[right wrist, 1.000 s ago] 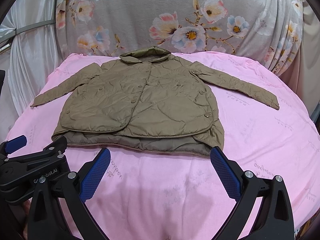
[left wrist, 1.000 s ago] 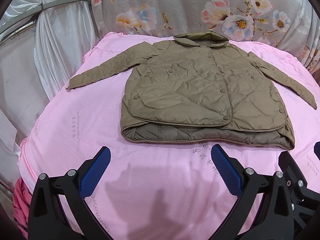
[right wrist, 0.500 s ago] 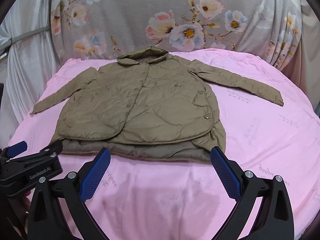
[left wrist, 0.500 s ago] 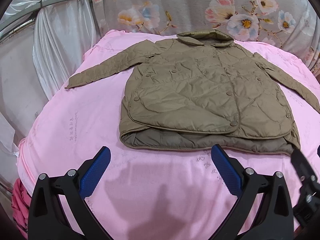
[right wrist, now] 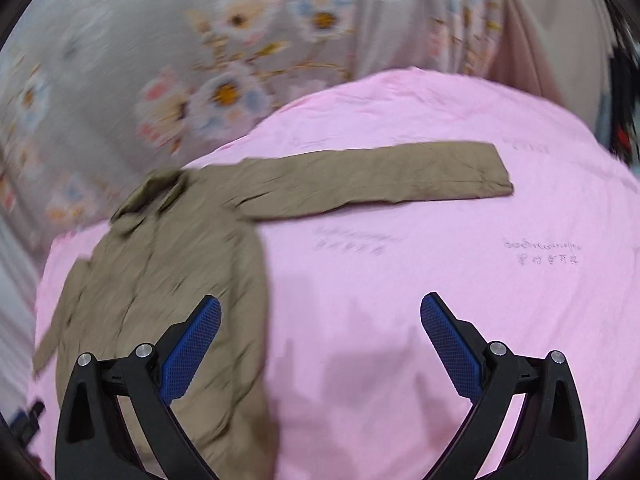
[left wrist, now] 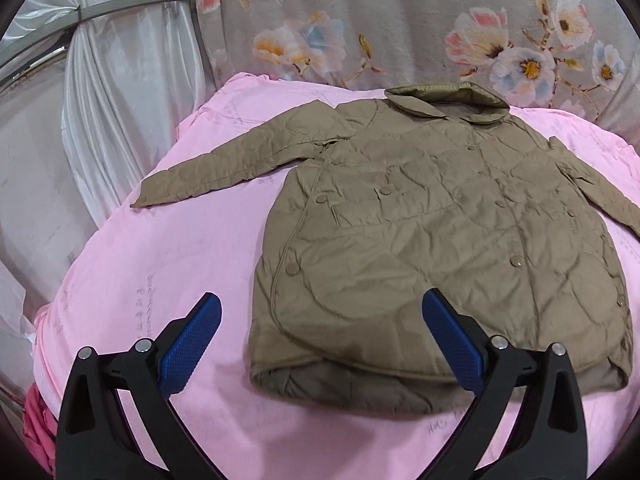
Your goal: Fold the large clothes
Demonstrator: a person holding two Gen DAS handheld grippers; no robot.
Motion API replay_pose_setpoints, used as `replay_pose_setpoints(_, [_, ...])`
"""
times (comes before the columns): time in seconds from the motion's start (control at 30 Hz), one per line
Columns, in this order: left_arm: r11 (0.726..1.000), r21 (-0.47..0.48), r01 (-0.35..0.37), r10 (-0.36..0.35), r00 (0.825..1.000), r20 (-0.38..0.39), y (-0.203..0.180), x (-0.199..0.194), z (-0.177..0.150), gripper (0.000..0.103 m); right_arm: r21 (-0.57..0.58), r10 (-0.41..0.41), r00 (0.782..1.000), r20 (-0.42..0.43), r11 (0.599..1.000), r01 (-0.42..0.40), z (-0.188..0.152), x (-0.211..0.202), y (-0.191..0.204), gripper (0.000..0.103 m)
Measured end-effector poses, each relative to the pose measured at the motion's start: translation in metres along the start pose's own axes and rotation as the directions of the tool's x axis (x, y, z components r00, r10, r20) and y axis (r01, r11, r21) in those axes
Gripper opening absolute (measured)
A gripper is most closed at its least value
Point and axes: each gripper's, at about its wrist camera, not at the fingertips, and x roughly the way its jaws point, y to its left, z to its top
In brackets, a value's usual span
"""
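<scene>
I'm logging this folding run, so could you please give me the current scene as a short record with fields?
garment: olive quilted jacket, flat, front up, buttoned
sleeves: both spread outward, unfolded; right sleeve lies straight on the cover
surface: pink bed cover
backdrop: floral fabric
left gripper: open, empty, above the jacket's hem
right gripper: open, empty, beside the jacket's edge; view blurred
folding progress: none visible
</scene>
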Motion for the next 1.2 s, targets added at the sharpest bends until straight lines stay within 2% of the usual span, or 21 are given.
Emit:
replay_pose_setpoints(0.13, [1.000,0.008,-0.005,0.005,1.000,-0.027,-0.002,0.023,0.013,0.098,0.204,-0.039,0.999,-0.016,0.978,0.042,0.036,0.045,-0.064,0.098])
replay_pose_setpoints(0.23, [1.000,0.012,-0.020,0.021,0.999,-0.036,-0.006,0.038,0.022,0.098,0.289,-0.043,0.999,-0.026,0.956,0.048,0.054,0.075,-0.095,0.098])
replay_pose_setpoints(0.33, [1.000,0.006,-0.024,0.024,0.999,-0.039,-0.010,0.050,0.030,0.098,0.353,-0.047,0.998,-0.035,0.934,0.057,0.064,0.100,-0.116,0.098])
replay_pose_setpoints(0.53, [1.000,0.003,-0.026,0.026,0.998,-0.058,-0.012,0.070,0.037,0.098,0.400,-0.088,0.996,-0.015,0.912,0.086,0.079,0.133,-0.135,0.095])
replay_pose_setpoints(0.63, [1.000,0.006,-0.025,0.025,0.997,-0.073,-0.012,0.081,0.039,0.098,0.393,-0.123,0.992,0.015,0.913,0.107,0.088,0.143,-0.138,0.074])
replay_pose_setpoints(0.7, [1.000,0.005,-0.025,0.026,0.996,-0.087,-0.010,0.090,0.040,0.098,0.397,-0.120,0.993,0.021,0.912,0.102,0.094,0.151,-0.141,0.038])
replay_pose_setpoints(0.73, [1.000,0.005,-0.027,0.027,0.996,-0.089,-0.009,0.092,0.041,0.098,0.403,-0.116,0.993,0.018,0.910,0.099,0.098,0.155,-0.142,0.030])
replay_pose_setpoints(0.77, [0.999,0.004,-0.032,0.032,0.995,-0.091,-0.008,0.095,0.042,0.098,0.407,-0.108,0.994,0.025,0.909,0.088,0.101,0.157,-0.141,0.017])
replay_pose_setpoints(0.87, [0.999,0.005,-0.053,0.054,0.995,-0.087,-0.003,0.102,0.045,0.098,0.369,-0.095,0.991,0.092,0.928,0.054,0.116,0.149,-0.120,0.010])
replay_pose_setpoints(0.97, [0.997,0.002,-0.073,0.073,0.993,-0.090,0.001,0.109,0.047,0.098,0.208,-0.051,0.977,0.209,0.978,0.007,0.136,0.122,-0.060,0.008])
replay_pose_setpoints(1.03, [0.997,0.000,-0.079,0.079,0.992,-0.094,0.004,0.113,0.047,0.098,0.103,0.037,0.967,0.254,0.993,-0.065,0.143,0.105,-0.013,0.008])
replay_pose_setpoints(1.1, [0.997,-0.004,-0.077,0.076,0.992,-0.097,0.006,0.115,0.048,0.098,-0.006,0.130,0.956,0.264,0.991,-0.133,0.144,0.091,0.039,0.008])
replay_pose_setpoints(1.2, [0.997,-0.009,-0.071,0.070,0.993,-0.092,0.008,0.116,0.051,0.098,-0.177,0.285,0.934,0.218,0.952,-0.249,0.126,0.076,0.127,0.008])
